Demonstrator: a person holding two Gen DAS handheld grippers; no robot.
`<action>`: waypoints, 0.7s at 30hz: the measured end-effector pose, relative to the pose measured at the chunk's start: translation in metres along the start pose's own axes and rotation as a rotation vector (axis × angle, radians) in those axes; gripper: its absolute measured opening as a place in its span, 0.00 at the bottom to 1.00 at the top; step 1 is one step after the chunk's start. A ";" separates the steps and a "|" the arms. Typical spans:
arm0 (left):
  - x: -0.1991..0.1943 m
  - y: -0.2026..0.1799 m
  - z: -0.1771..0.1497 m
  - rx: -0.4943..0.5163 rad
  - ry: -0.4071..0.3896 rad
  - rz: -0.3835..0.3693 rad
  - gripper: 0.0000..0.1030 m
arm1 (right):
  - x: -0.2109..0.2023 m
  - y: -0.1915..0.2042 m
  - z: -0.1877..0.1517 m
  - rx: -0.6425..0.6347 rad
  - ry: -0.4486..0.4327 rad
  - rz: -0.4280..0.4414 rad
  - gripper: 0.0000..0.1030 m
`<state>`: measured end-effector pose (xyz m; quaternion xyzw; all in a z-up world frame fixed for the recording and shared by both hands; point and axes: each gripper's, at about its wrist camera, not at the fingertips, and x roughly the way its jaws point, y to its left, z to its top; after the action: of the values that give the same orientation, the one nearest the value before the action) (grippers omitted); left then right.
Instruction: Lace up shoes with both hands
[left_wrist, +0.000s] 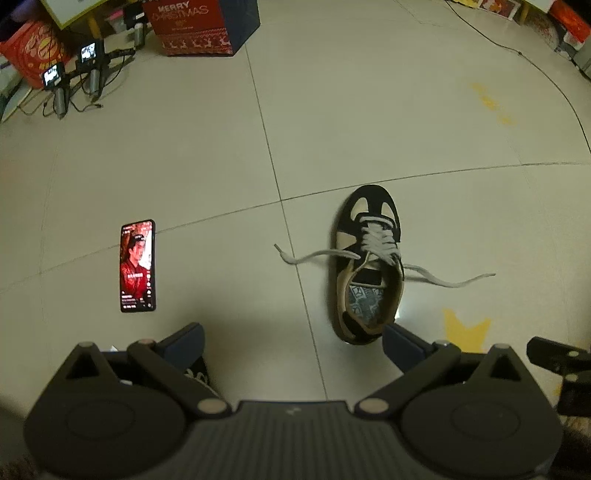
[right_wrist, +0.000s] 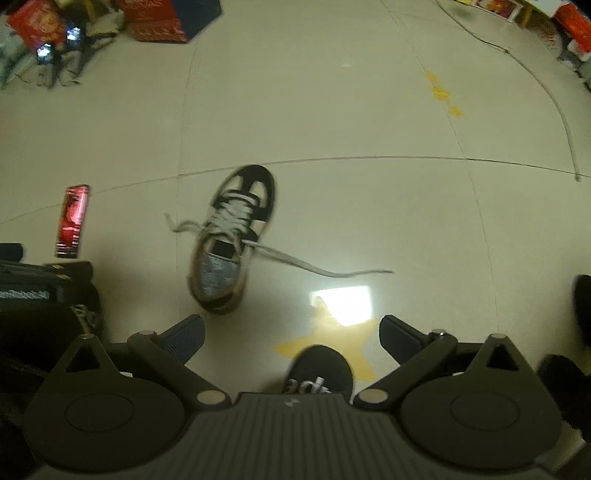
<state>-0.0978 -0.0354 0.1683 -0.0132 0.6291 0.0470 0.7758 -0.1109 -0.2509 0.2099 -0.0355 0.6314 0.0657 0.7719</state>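
Observation:
A black and cream shoe (left_wrist: 367, 266) lies on the tiled floor, toe pointing away, with grey laces crossed over the tongue. One loose lace end (left_wrist: 303, 256) trails left and the other lace end (left_wrist: 454, 280) trails right. My left gripper (left_wrist: 291, 341) hovers open just short of the heel, holding nothing. In the right wrist view the same shoe (right_wrist: 231, 240) is blurred, its right lace end (right_wrist: 317, 267) stretched across the floor. My right gripper (right_wrist: 291, 334) is open and empty, to the right of the heel.
A lit phone (left_wrist: 137, 266) lies on the floor left of the shoe. A red Christmas box (left_wrist: 195, 26), small cameras and cables (left_wrist: 74, 81) sit at the back left. A yellow star sticker (right_wrist: 332, 343) and a person's black shoe toe (right_wrist: 319, 371) lie under the right gripper.

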 end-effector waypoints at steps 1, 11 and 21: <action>0.000 0.000 0.000 0.002 0.001 -0.001 1.00 | 0.002 -0.001 0.001 0.013 0.013 -0.005 1.00; 0.000 0.000 0.000 -0.005 0.002 -0.005 1.00 | 0.007 0.003 0.001 0.000 0.027 -0.026 1.00; 0.000 -0.001 -0.001 0.014 -0.009 0.008 1.00 | 0.011 0.003 0.002 0.006 0.028 -0.024 1.00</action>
<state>-0.0988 -0.0366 0.1678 -0.0049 0.6262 0.0456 0.7783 -0.1071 -0.2471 0.1997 -0.0417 0.6418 0.0541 0.7639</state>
